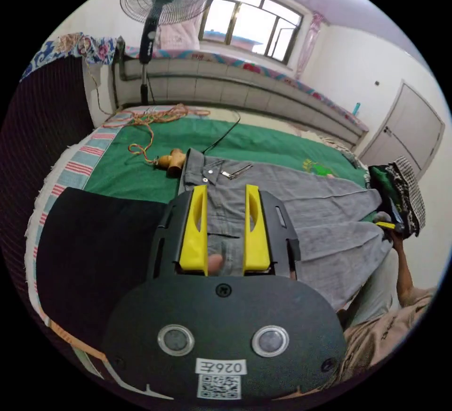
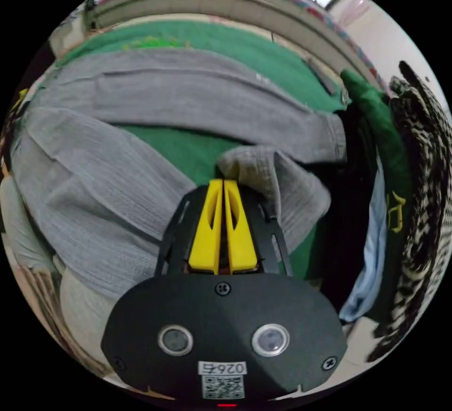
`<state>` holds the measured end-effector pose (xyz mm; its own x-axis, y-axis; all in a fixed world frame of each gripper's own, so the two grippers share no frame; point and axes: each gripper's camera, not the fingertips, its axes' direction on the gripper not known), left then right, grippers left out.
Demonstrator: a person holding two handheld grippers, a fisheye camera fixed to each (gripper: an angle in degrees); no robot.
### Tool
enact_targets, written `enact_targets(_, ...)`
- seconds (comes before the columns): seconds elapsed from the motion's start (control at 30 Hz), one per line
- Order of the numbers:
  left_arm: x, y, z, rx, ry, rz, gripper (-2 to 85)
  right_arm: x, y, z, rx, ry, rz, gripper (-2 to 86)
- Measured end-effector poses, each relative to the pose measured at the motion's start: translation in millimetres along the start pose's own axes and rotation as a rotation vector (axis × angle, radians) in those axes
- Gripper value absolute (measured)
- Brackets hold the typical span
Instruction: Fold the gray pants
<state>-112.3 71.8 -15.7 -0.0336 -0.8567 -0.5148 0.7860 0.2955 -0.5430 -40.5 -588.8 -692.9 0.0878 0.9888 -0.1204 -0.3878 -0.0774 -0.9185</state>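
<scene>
Two legs of the gray pants [image 1: 301, 204] lie spread lengthwise across a green bed cover [image 1: 263, 140], the waistband at the near end, in the left gripper view. The left gripper [image 1: 226, 189] hangs over the waistband with its yellow jaws held apart; gray fabric shows in the gap between them, and neither jaw visibly presses on it. A metal belt buckle [image 1: 235, 172] lies on the cloth just beyond the jaw tips. Beside the waistband, on the green cover, rest wooden handles [image 1: 170, 160] tied to an orange cord [image 1: 146, 121] that trails toward the far edge of the bed. A black garment [image 1: 94, 246] lies flat next to the pants, over a striped sheet [image 1: 75, 166]. A standing fan [image 1: 162, 1] rises behind the bed before a window [image 1: 249, 20]; a door [image 1: 405, 128] stands in the side wall. At the pants' far end, a person's hand holds the other gripper [image 1: 388, 225] against the hem, near a pile of clothes [image 1: 400, 194].

In the right gripper view, the right gripper [image 2: 223, 182] has its yellow jaws pressed together, pinching the hem of one pant leg [image 2: 263, 166], which is lifted and bunched above the green cover [image 2: 188, 147]. The second leg [image 2: 188, 95] lies flat beyond it. Just beside the hems sits the pile: a green garment [image 2: 376, 114], a black-and-white checked cloth [image 2: 423, 157] and a pale blue cloth [image 2: 372, 260].
</scene>
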Motion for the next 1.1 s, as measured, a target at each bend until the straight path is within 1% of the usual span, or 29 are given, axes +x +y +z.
enact_targets(0.03,-5,-13,25,-0.054,-0.037,-0.013,13.4,5,12,-4,0.129,-0.027,0.04,-1.0)
enact_targets(0.07,-7,-20,37,-0.08,-0.061,-0.02,14.0,17,21,-3,0.074,-0.043,0.139,-0.9)
enact_targets(0.1,-12,-31,57,-0.124,-0.105,-0.019,15.2,21,25,-3,0.053,-0.059,0.147,-0.9)
enact_targets(0.17,-18,-48,87,-0.199,-0.153,-0.017,18.9,38,47,-18,0.078,-0.113,0.249,-0.8)
enact_targets(0.2,-22,-59,106,-0.253,-0.185,-0.019,20.0,40,51,-24,0.096,-0.096,0.27,-0.8)
enact_targets(0.27,-26,-72,132,-0.336,-0.215,-0.009,20.4,44,55,-50,0.195,0.063,0.348,-0.5)
enact_targets(0.33,-29,-86,167,-0.456,-0.187,0.007,18.5,47,42,-64,0.275,0.148,0.381,0.1)
enact_targets(0.4,-31,-89,194,-0.555,-0.134,0.011,18.0,52,17,-64,0.305,0.156,0.387,2.4)
enact_targets(0.47,-31,-93,200,-0.563,-0.141,0.004,16.4,66,-24,-40,0.245,0.135,0.44,8.6)
enact_targets(0.5,-32,-95,203,-0.572,-0.134,-0.002,9.2,70,-34,-31,0.221,0.139,0.463,10.1)
enact_targets(0.53,-31,-96,203,-0.564,-0.084,0.008,4.9,79,-52,-11,0.177,0.161,0.513,11.8)
enact_targets(0.57,-30,-96,202,-0.552,-0.011,0.014,4.2,88,-66,9,0.149,0.168,0.576,11.6)
enact_targets(0.6,-33,-96,198,-0.52,0.045,-0.031,3.2,95,-73,19,0.134,0.148,0.608,10.6)
enact_targets(0.63,-29,-94,191,-0.478,0.026,0.009,2.6,108,-86,39,0.089,0.045,0.664,6.6)
enact_targets(0.67,-28,-93,186,-0.456,0.019,0.017,2.5,119,-97,56,0.048,-0.136,0.673,0.6)
enact_targets(0.7,-28,-90,172,-0.4,-0.007,0.015,2.3,123,-102,61,0.042,-0.222,0.681,0.2)
enact_targets(0.73,-28,-85,155,-0.342,0.02,0.023,2.2,124,-105,54,0.124,-0.325,0.654,-0.6)
enact_targets(0.77,-29,-83,146,-0.31,0.037,0.02,2.2,118,-102,32,0.282,-0.405,0.555,-0.8)
enact_targets(0.8,-33,-76,130,-0.262,0.071,0.011,2.3,114,-97,21,0.315,-0.414,0.526,-0.9)
enact_targets(0.83,-37,-70,119,-0.247,0.092,0.006,2.5,104,-83,3,0.36,-0.382,0.471,-0.8)
enact_targets(0.9,-42,-63,114,-0.271,0.086,0.006,3.1,92,-63,-5,0.288,-0.238,0.423,-0.2)
enact_targets(0.93,-44,-61,118,-0.316,0.087,0.018,3.7,87,-58,7,0.12,-0.172,0.338,1.0)
enact_targets(0.97,-45,-61,122,-0.343,0.095,0.024,4.4,87,-54,21,-0.028,-0.192,0.329,2.8)
enact_targets(1.03,-52,-65,136,-0.4,0.091,0.007,7.0,86,-47,22,-0.037,-0.189,0.363,3.7)
enact_targets(1.1,-56,-70,139,-0.379,0.063,-0.008,8.0,81,-48,6,0.045,-0.114,0.385,4.1)
